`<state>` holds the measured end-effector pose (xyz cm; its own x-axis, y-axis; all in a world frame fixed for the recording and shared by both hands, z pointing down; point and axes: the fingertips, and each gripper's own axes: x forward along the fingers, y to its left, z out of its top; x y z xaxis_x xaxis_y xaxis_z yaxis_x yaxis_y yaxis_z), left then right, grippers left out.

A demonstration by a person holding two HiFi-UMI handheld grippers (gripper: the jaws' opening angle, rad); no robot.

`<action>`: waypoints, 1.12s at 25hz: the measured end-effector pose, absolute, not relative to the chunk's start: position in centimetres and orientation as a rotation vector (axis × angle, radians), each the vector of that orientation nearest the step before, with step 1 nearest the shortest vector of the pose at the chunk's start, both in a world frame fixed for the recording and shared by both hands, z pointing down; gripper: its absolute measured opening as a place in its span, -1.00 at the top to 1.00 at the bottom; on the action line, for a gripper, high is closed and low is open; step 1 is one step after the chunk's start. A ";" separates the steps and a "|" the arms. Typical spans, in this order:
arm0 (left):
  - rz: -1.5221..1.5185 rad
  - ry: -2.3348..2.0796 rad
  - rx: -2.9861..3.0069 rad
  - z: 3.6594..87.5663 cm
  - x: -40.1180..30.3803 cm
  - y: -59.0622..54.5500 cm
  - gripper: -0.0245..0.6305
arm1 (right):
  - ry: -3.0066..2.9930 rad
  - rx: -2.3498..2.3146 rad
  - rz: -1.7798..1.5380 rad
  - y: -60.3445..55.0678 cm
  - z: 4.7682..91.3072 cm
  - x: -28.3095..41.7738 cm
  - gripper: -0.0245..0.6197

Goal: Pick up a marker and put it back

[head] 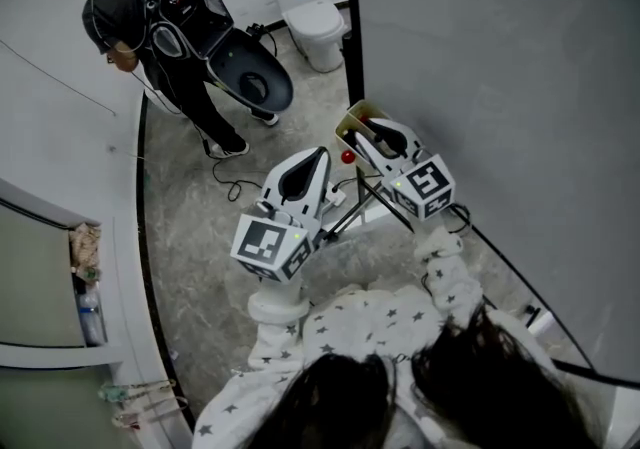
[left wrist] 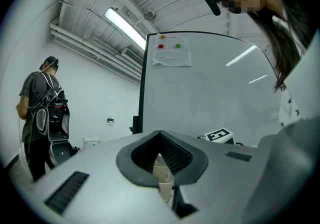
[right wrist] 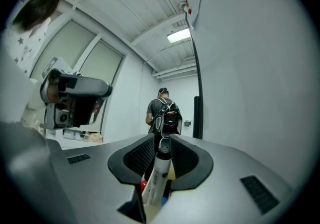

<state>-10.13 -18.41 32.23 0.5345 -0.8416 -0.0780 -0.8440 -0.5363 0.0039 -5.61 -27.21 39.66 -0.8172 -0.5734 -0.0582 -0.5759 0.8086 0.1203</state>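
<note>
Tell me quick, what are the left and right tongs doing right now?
Left tongs: closed, nothing held.
Right tongs: closed on a white marker.

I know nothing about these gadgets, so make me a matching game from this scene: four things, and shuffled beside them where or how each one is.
1 marker
2 left gripper
3 toilet
4 paper sheet

A stuck near the whiteboard's top
B jaws together, nothing held
C clamped in the right gripper
D standing on the floor

Pairs: 1-C, 2-B, 3-D, 4-A
</note>
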 end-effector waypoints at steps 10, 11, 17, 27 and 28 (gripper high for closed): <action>0.097 1.474 -2.741 32.9 -10.4 -18.8 0.93 | 2.903 -0.932 0.217 -26.4 39.3 -5.7 0.35; 0.097 1.469 -2.745 32.8 -10.2 -18.8 0.93 | 2.902 -0.922 0.227 -25.9 38.6 -5.6 0.35; 0.118 1.433 -2.764 31.4 -9.1 -18.8 0.93 | 2.945 -0.829 0.239 -22.0 33.2 -4.3 0.36; 0.121 1.367 -2.797 31.4 -7.1 -18.8 0.93 | 2.958 -0.777 0.151 -19.3 30.8 -3.3 0.90; 0.118 1.370 -2.795 31.5 -7.1 -18.7 0.93 | 2.952 -0.773 0.140 -19.3 30.9 -3.3 0.90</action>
